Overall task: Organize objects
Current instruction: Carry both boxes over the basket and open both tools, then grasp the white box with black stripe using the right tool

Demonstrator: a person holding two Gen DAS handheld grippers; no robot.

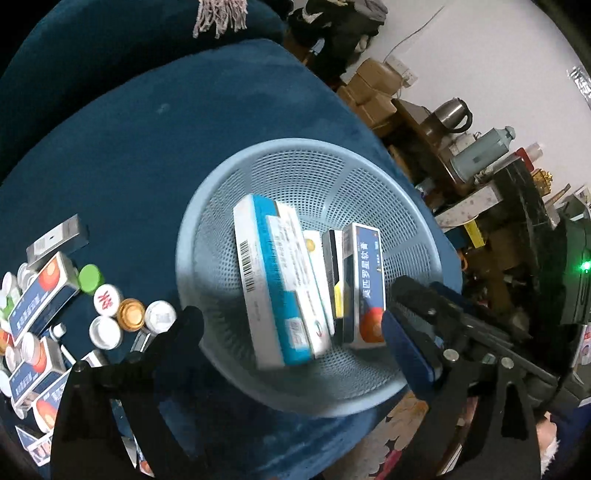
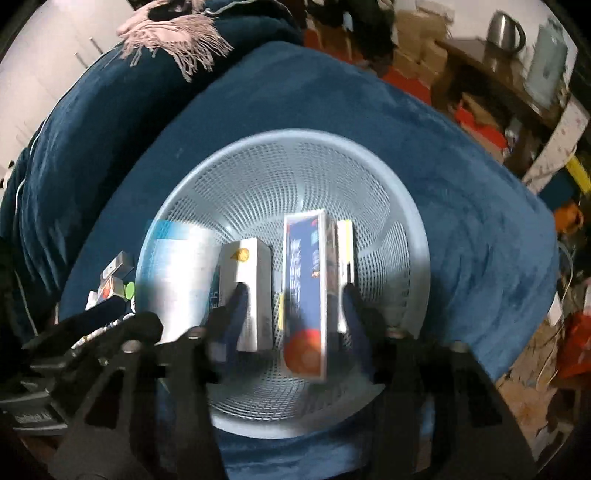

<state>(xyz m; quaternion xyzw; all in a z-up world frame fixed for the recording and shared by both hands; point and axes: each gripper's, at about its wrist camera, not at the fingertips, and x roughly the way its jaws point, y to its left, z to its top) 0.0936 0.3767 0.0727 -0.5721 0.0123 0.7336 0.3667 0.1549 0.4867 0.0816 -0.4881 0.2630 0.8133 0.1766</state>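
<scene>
A light blue mesh basket (image 1: 295,143) (image 2: 295,133) sits on a dark blue velvet cushion (image 1: 147,147). Inside it stand several medicine boxes: a large white and blue box (image 1: 273,280), blurred, a dark blue box with an orange circle (image 1: 364,280) (image 2: 304,288), and a white box with a yellow mark (image 2: 251,266). My left gripper (image 1: 291,317) hangs over the basket, open wide, its pads clear of the boxes. My right gripper (image 2: 295,291) is also open above the basket. The dark blue box lies between its fingers with a gap on each side.
Left of the basket, several bottle caps, a green cap (image 1: 90,278) and more dark blue boxes (image 1: 40,295) crowd the cushion. A cluttered shelf with a steel kettle (image 1: 450,114) stands at the right. A pink fringed scarf (image 2: 173,33) lies on the backrest.
</scene>
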